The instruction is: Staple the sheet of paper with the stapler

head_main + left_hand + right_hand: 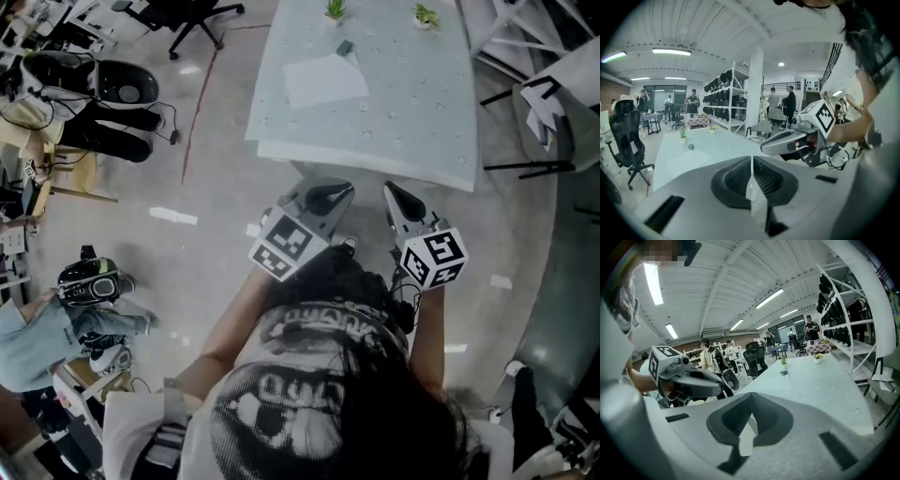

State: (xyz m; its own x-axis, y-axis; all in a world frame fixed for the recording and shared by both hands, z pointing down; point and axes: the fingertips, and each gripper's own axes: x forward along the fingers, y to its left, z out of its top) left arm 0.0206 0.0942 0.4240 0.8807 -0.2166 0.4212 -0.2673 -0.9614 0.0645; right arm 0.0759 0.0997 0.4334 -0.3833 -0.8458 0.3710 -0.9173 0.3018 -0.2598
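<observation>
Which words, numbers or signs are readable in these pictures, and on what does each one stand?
No text can be read clearly.
Shirt print: letters, too blurred to read.
Left cube, right cube: black-and-white square patterns only, no letters.
Sheet of paper: no print visible.

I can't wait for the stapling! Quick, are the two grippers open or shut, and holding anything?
Left gripper: shut, holding nothing.
Right gripper: shut, holding nothing.

Shirt (309,375): white, short sleeves, printed in black.
Left gripper (328,195): grey, marked with a black-and-white cube (281,246).
Right gripper (398,199): made the same.
</observation>
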